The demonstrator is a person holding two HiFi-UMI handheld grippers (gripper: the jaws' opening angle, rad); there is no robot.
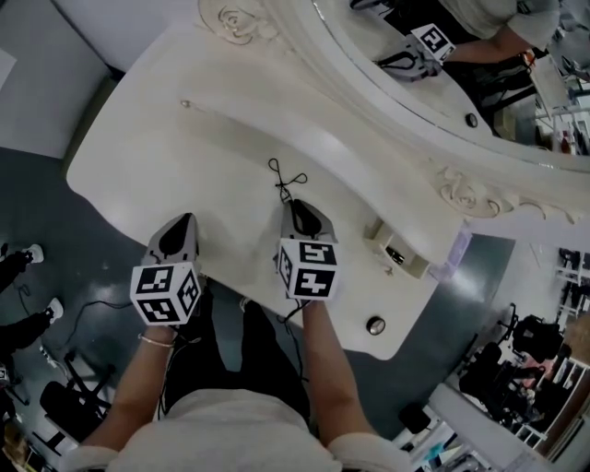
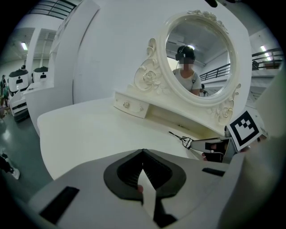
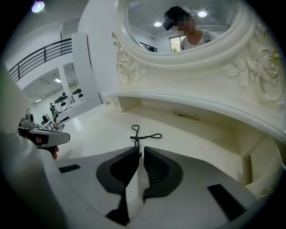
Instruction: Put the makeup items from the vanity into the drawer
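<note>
While nipped down to a slit on the near tip of a thin black looped-wire makeup item (image 3: 139, 137), right claw (image 3: 139, 150) liable to drop it on lifting: hold too slight. Remainder lying just ahead on cream vanity top (image 3: 89, 129). Small open cream drawer (image 1: 410, 265) off to its right. Left claw (image 2: 143, 156) alongside, closed, empty.

Bright, even light falls from ceiling lamps (image 3: 38, 6), up and left of the right claw (image 3: 139, 151); more lamps glint in the mirror (image 3: 178, 27) above it. The pale table (image 1: 230, 138) carries a soft sheen, no harsh glare. Shadows are faint: the loop (image 3: 142, 135) at the right claw's tips casts barely one. Both gripper views bulge, with black corners. The left claw (image 2: 143, 156) looks soft close up; the head view is sharp.
</note>
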